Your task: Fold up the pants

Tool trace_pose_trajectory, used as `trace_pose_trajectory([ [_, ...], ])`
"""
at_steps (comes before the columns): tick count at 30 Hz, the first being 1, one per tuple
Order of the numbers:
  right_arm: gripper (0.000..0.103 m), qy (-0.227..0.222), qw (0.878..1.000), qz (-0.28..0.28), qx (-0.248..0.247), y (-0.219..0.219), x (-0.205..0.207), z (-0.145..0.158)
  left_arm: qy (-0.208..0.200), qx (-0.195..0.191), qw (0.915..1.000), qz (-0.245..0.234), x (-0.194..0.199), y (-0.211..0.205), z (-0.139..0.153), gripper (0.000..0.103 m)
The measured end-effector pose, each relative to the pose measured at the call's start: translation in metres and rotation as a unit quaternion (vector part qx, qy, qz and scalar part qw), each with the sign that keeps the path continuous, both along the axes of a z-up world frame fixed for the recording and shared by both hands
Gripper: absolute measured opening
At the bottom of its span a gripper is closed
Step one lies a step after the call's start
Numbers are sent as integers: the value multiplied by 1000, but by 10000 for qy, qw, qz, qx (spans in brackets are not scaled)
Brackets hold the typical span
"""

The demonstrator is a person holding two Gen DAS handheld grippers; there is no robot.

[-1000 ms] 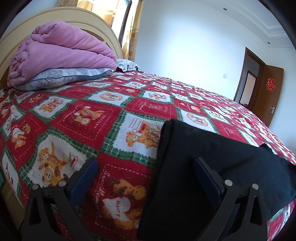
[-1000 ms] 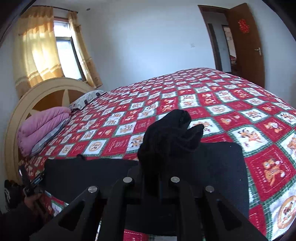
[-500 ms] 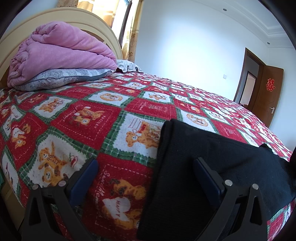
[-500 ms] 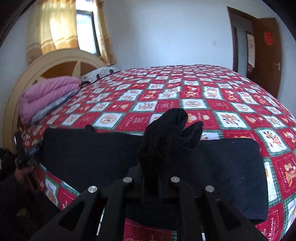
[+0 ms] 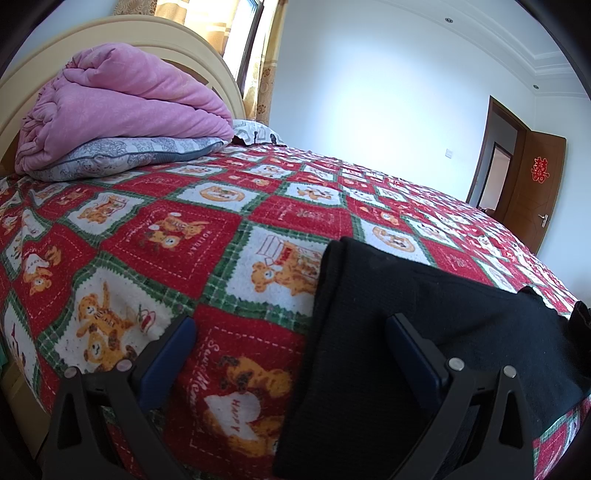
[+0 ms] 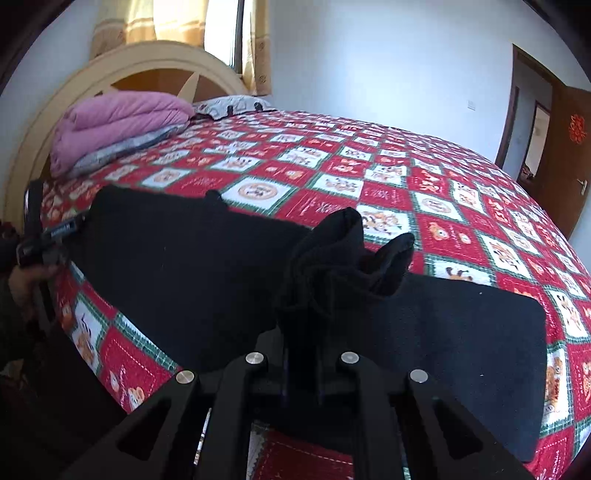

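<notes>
Left wrist: bedspread (image 5: 229, 402) reads "Happy"; left claw (image 5: 288, 332) spread; right claw (image 6: 301, 373) pinching pants (image 6: 332, 266).

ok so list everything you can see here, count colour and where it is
pants: one, black, flat along the near edge of the bed, one end bunched up in the right gripper
bedspread: one, red, white and green squares with bears, covering the bed
quilt: one, pink, folded on the pillow at the headboard
pillows: two, one grey patterned under the quilt, one white patterned behind it
headboard: one, cream, rounded
curtains: yellow, at the window
door: one, brown, open, red paper emblem on it
left gripper: black, blue fingers, open over the pants' edge
right gripper: black, shut on pants
</notes>
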State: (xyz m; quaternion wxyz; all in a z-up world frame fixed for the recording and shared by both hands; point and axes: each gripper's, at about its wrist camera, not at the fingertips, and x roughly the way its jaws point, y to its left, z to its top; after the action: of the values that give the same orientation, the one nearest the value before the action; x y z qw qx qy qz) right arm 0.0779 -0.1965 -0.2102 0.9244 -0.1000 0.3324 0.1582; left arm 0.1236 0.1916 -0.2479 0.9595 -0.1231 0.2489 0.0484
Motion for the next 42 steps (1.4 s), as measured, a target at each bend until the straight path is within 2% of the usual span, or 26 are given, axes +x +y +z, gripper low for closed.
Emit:
trace_pose_trajectory([
  [9, 10, 87, 9995, 142, -275, 20, 5, -18, -5, 1, 10000, -2, -2, 0, -1, 103],
  [20, 13, -290, 9889, 411, -1401, 44, -5, -30, -9, 2, 10000, -2, -2, -1, -1, 103],
  [23, 22, -514, 9816, 433, -1786, 51, -12, -30, -16, 2, 10000, -2, -2, -1, -1, 103],
  [24, 30, -581, 9804, 487, -1820, 52, -16, -29, -14, 1, 10000, -1, -3, -1, -1, 103],
  [25, 37, -684, 9792, 619, -1809, 53, -22, -27, -12, 1, 10000, -1, -3, -1, -1, 103],
  [28, 40, -870, 9812, 773, -1537, 46, -32, -14, -20, 3, 10000, 3, -3, -1, -2, 103],
  [30, 40, -906, 9873, 660, -1130, 35, -28, -2, -19, 3, 10000, 1, -3, -1, -2, 103],
  [34, 53, -799, 9953, 125, -538, 14, -6, 14, -23, 3, 10000, 0, -3, -1, -2, 103],
  [37, 53, -613, 9981, 69, -86, 12, 12, 16, 11, -10, 10000, -6, -2, -1, -1, 103],
  [39, 53, -341, 9991, 242, -84, 26, 23, 9, 43, -26, 10000, -12, -2, -1, 0, 103],
  [42, 53, -16, 9975, 609, -355, 52, 28, -11, 115, -74, 9999, -28, 2, 1, 2, 103],
])
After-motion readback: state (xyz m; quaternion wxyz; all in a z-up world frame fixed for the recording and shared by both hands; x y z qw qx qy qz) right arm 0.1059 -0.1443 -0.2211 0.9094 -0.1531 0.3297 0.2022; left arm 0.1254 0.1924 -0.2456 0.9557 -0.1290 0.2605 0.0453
